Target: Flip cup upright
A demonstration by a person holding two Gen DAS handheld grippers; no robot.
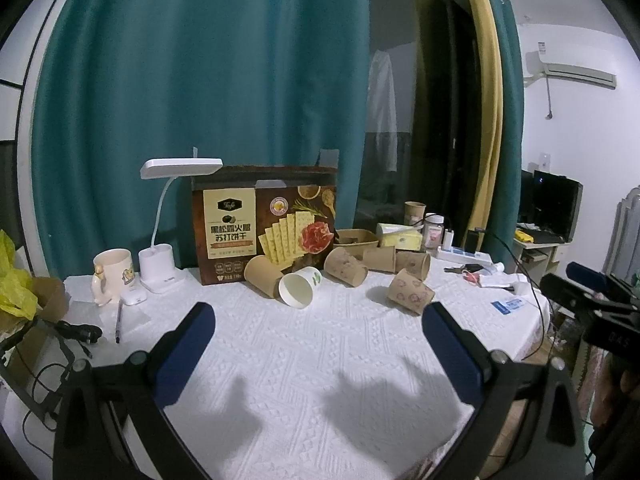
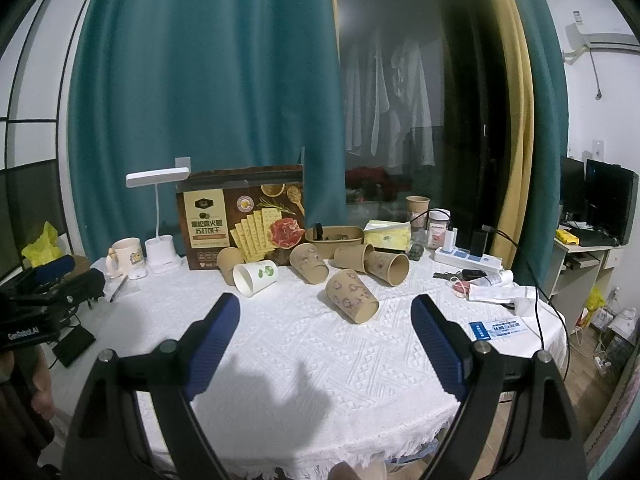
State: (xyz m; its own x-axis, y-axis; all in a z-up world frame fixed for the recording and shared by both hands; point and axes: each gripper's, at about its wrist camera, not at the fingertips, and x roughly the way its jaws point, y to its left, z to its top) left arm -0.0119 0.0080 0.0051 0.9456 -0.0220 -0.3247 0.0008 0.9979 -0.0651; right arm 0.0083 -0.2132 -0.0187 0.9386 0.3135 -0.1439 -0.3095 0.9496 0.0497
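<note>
Several paper cups lie tipped over on the white embossed tablecloth (image 2: pixel 304 344), and the one nearest both tools is the brown paper cup printed with small pinkish figures (image 2: pixel 352 296) — it lies on its side out in front of the rest, apart from the cluster by the brown cracker box (image 2: pixel 240 220). Its long axis runs diagonally: the closed base points away and to the left, the open mouth toward the near right.

The right gripper (image 2: pixel 325 314) hangs over the cloth with its blue-padded fingers (image 2: pixel 216 332) spread wide and nothing between them. The cup sits just ahead, almost centred in the gap. The left gripper (image 1: pixel 318 322) is equally wide open and empty, but from there the same cup (image 1: pixel 410 292) lies off toward its right finger.

So the right hand looks better placed — though I'd guess the fingers need turning to close across the cup's slanted wall.
</note>
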